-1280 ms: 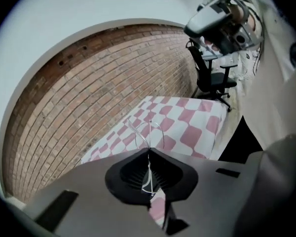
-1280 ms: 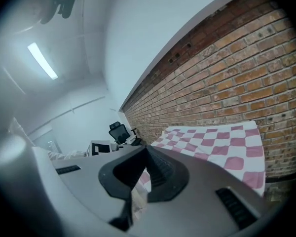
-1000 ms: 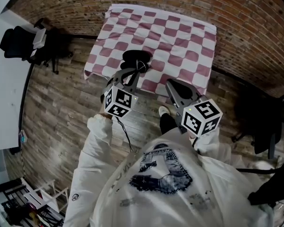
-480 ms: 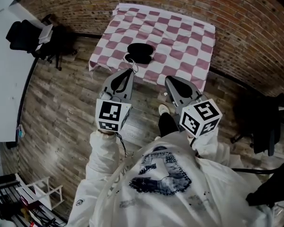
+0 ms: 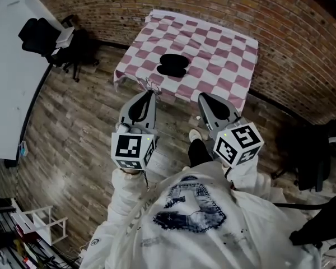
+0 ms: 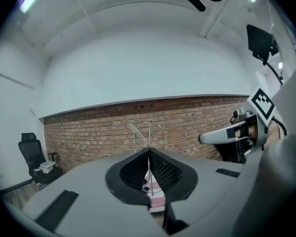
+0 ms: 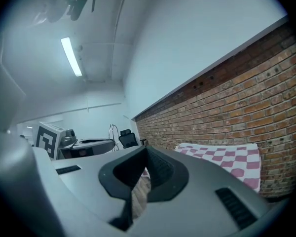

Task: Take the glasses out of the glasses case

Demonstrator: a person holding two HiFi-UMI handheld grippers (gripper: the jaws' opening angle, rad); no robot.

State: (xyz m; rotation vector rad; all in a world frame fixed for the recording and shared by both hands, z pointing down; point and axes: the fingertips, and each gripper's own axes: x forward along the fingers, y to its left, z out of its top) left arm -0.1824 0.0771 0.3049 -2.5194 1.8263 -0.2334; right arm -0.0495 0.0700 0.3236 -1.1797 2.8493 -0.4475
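Note:
The black glasses case (image 5: 172, 65) lies open on the red-and-white checkered table (image 5: 218, 43). My left gripper (image 5: 150, 92) is off the table's near edge, held about level and shut on thin wire-framed glasses (image 5: 151, 85). In the left gripper view the glasses (image 6: 149, 131) stick up past the closed pads of that gripper (image 6: 149, 153). My right gripper (image 5: 202, 98) hangs beside it, short of the table, shut with nothing in it; its jaws (image 7: 145, 153) meet at the tips. The right gripper (image 6: 222, 136) also shows at the right of the left gripper view.
A brick wall (image 5: 280, 21) runs behind the table. A black office chair (image 5: 45, 38) stands at the left and another (image 5: 311, 150) at the right. A white rack (image 5: 39, 223) is on the wooden floor at the lower left.
My left gripper has drawn back from the case and risen, taking the wire glasses off the table. The right gripper also pulled back a little. The case stays where it was.

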